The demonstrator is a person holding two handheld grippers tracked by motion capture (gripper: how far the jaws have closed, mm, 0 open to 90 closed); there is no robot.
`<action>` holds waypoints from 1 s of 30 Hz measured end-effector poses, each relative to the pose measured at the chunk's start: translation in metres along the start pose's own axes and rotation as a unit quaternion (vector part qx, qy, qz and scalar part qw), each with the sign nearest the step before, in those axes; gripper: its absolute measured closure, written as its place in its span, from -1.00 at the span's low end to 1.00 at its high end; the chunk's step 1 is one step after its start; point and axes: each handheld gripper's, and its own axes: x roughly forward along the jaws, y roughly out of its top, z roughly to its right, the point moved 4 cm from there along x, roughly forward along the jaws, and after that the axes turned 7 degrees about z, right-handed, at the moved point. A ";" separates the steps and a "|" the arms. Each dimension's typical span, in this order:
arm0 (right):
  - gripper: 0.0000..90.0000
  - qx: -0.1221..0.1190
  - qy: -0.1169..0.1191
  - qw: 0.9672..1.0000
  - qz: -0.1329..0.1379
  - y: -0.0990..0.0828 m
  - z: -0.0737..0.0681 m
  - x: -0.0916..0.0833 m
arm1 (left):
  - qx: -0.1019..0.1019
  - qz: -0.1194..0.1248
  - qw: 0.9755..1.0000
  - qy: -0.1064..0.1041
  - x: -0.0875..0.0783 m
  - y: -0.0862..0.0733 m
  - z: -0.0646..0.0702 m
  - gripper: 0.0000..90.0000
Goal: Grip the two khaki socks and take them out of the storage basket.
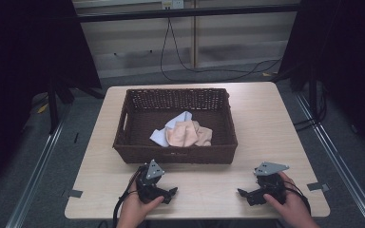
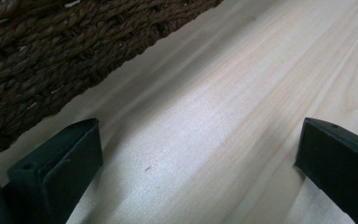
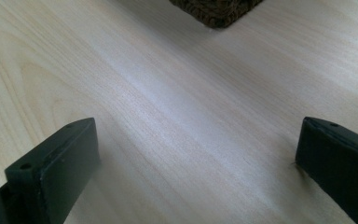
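Inside, the wicker basket (image 1: 133, 111) holds peach cloth (image 1: 187, 134) over white cloth (image 1: 173, 126); left tool (image 1: 168, 194) and right tool (image 1: 244, 194) both spread, empty.

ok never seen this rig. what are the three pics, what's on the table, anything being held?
A person holds a handheld two-jaw tool in each hand: left gripper and right gripper. The high view looks down on the wooden table. The other two come from cameras riding on each gripper, looking along its black jaws. On the table stands a brown wicker basket holding a white cloth and a peach cloth, crumpled together. Both grippers rest near the front edge, jaws open, holding nothing.
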 end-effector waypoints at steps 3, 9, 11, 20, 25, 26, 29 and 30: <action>-1.00 -0.001 0.000 1.000 0.000 0.000 0.000 0.000 | -0.003 -0.006 1.000 0.003 0.000 0.001 0.000 -1.00; -1.00 -0.003 0.001 1.000 0.002 0.000 0.000 0.000 | 0.004 -0.079 0.997 -0.024 -0.005 0.008 -0.002 -0.95; -1.00 -0.003 0.001 1.000 0.002 0.000 0.001 0.000 | 0.005 -0.099 0.994 -0.040 -0.006 0.009 -0.002 -0.99; -1.00 -0.003 0.001 1.000 0.002 0.000 0.001 0.000 | 0.007 -0.179 0.981 -0.072 -0.005 0.024 -0.005 -0.96; -1.00 -0.004 0.001 1.000 0.003 0.000 0.001 0.001 | 0.003 -0.201 0.976 -0.081 -0.005 0.034 -0.005 -0.95; -1.00 -0.003 0.001 1.000 0.002 0.000 0.000 0.000 | -0.002 -0.203 0.975 -0.089 -0.006 0.038 -0.005 -0.94; -1.00 -0.002 0.001 1.000 0.001 0.000 0.000 0.000 | 0.004 -0.218 0.971 -0.095 -0.009 0.044 -0.006 -0.93; -1.00 -0.002 0.001 1.000 0.001 0.000 0.000 0.000 | 0.006 -0.219 0.971 -0.099 -0.010 0.046 -0.006 -0.93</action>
